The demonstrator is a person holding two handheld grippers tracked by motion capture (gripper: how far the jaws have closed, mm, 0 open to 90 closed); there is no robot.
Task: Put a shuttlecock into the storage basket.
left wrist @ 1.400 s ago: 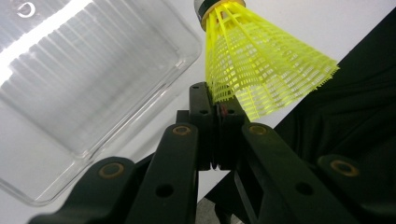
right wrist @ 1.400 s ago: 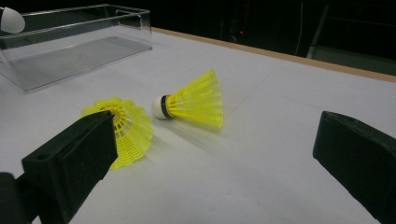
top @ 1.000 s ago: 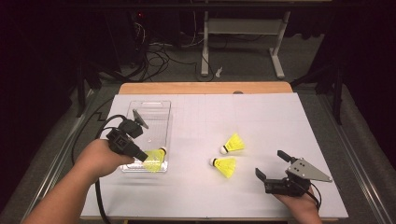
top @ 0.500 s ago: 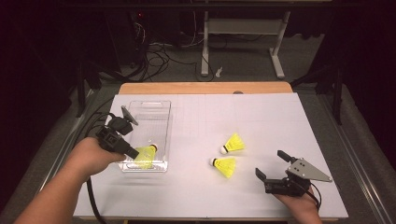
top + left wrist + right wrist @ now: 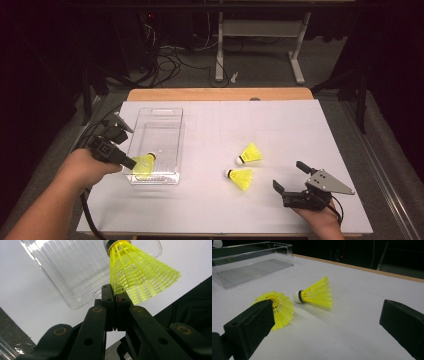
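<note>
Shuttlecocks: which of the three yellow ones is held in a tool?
The shuttlecock at the clear bin: the left tool pinches its skirt edge. The two others lie loose on the table, near the open right tool.

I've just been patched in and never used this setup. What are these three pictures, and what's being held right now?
No robot arm here: a person holds hand-held tongs in each hand. The high view looks down on the white table. The other two views come from cameras riding on each pair of tongs. The left tongs are shut on the skirt of a yellow shuttlecock, held over the near end of a clear plastic bin. The right tongs are open and hold nothing, resting near the table's front edge. Ahead of them two more yellow shuttlecocks lie on the table, the nearer and the farther.
</note>
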